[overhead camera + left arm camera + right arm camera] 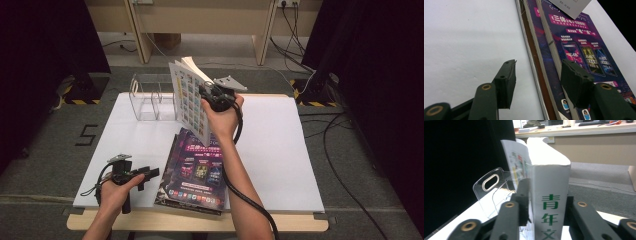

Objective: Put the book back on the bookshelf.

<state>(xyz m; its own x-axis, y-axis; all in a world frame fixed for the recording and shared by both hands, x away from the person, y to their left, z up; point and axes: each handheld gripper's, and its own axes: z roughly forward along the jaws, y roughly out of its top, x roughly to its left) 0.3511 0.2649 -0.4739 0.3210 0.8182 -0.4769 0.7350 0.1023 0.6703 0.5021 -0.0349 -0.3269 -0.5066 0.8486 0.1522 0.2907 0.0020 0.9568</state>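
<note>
A thick white book (190,97) with a colourful picture cover stands upright above the back middle of the table. My right gripper (206,96) is shut on its spine end. In the right gripper view the jaws clamp the book (549,177) from both sides, green characters running down its spine. A stack of purple magazines (197,170) lies flat at the front middle. My left gripper (150,173) rests low at the front left, just left of the stack, open with nothing between its jaws. Its view looks along the magazines' (579,50) left edge.
A clear acrylic file holder (150,97) stands at the back left of the white table (280,150), just left of the held book; its handle cut-out (490,181) is seen beside the book. Wooden furniture legs and floor cables lie beyond the table.
</note>
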